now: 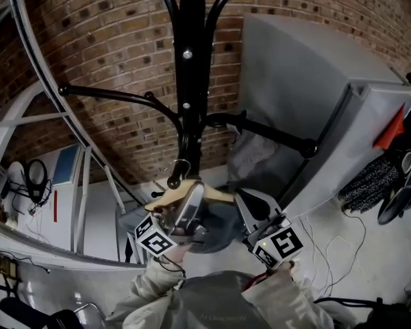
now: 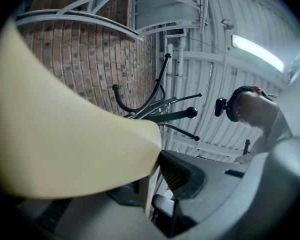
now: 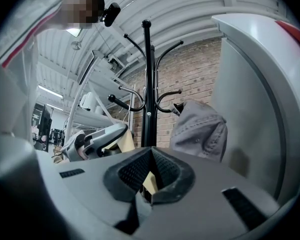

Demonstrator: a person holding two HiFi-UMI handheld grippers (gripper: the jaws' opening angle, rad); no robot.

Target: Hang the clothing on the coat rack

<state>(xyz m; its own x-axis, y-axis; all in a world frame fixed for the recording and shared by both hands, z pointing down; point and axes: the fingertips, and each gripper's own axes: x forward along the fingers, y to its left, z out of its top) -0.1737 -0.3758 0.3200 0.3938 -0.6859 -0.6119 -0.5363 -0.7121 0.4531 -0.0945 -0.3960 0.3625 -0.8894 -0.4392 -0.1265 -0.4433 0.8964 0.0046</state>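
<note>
Brick wall (image 1: 109,53) filled the background of the head view, with the black coat rack (image 1: 190,81) upright in front of it and a grey garment (image 1: 257,153) draped on one of its right-hand arms, beside a tall grey cabinet (image 1: 294,81). Below the pole we held a wooden hanger (image 1: 192,196) between us, its wire hook (image 1: 179,171) close to the pole but not yet over any arm. The left gripper (image 1: 186,210) was at one shoulder and the right gripper (image 1: 252,210) at the other. A dark grey shape (image 1: 218,233) lay under the hanger, and we could not tell whether it was cloth hanging from it. In the left gripper view the jaws were clamped on the hanger's broad cream shoulder (image 2: 65,134), the rack's arms showing beyond. In the right gripper view the jaws were pinched on a thin cream sliver of the hanger (image 3: 149,182), with the rack and the hung garment straight ahead. To do this step well, we judged that both ends should rise level so the hook stays upright. It should then go over the free left arm (image 1: 109,96), clear of the garment, and we should let go only once it seats.
</note>
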